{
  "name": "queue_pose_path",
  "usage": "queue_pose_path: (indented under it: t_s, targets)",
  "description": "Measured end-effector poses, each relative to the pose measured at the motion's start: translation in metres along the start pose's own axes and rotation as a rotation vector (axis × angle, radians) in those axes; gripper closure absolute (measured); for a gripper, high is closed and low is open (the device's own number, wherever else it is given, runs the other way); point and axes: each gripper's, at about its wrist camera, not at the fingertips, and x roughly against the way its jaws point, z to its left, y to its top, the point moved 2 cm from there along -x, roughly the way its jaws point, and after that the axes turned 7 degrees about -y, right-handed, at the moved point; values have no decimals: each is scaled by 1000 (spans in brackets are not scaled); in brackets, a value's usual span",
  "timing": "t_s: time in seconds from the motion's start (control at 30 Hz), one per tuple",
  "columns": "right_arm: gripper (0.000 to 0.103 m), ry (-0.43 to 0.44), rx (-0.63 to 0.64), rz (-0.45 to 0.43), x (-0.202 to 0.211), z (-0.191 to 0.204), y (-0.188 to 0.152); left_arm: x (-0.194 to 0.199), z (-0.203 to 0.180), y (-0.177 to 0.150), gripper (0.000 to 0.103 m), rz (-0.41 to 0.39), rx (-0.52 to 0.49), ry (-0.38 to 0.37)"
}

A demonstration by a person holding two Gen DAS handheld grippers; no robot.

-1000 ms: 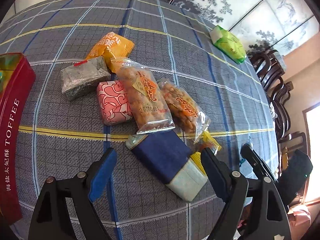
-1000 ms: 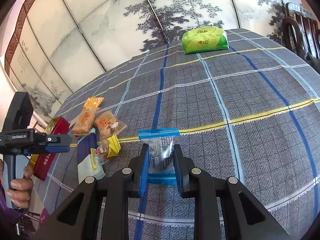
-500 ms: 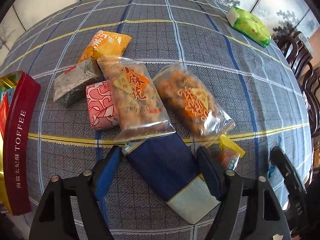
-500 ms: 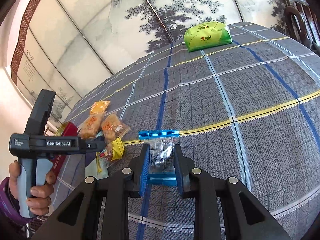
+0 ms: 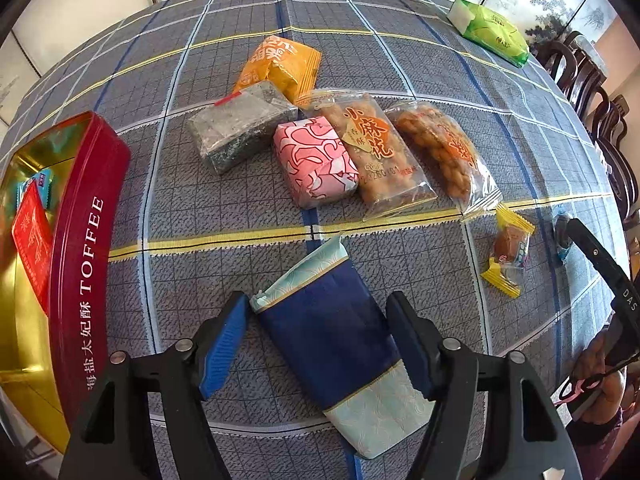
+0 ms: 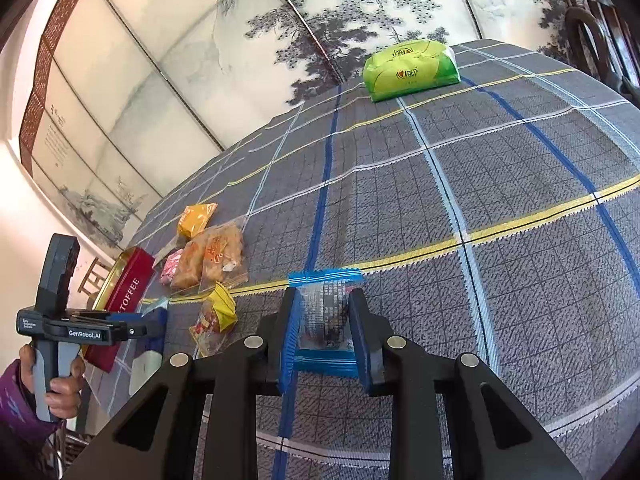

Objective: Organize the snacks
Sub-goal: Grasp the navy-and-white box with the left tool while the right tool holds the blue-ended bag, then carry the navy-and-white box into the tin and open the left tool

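Observation:
In the left wrist view my left gripper is open, its fingers on either side of a navy and pale blue packet lying on the tablecloth. Beyond it lie a pink wrapped block, a grey block, an orange packet, two clear bags of fried twists and a small yellow-ended candy. A red TOFFEE tin stands open at the left. In the right wrist view my right gripper is shut on a small blue-edged clear packet.
A green tissue pack lies at the far side of the round table with the grey checked cloth. Dark wooden chairs stand at the right edge. A painted folding screen stands behind the table.
My left gripper has moved forward and left so its open fingers now straddle the navy packet. My right gripper stays shut on the small clear packet.

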Motion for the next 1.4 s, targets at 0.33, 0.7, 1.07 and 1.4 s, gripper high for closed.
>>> queue_pose_path:
  t_s: [0.33,0.7,1.07,1.4]
  targets:
    - [75,-33,10,27,-6,2,1,2,-20,-26,38,-91,-25,82]
    - [78,-99,64,28,3,18,0,68,-19,-59,57,-274,-176,33]
    - [76,-179,74,61,-1,30,-9,102,-4,-69,57,-313,-147,-25]
    - [75,-326,227,77,-13,48,-7,111,11,-76,58,-335,-149,-58]
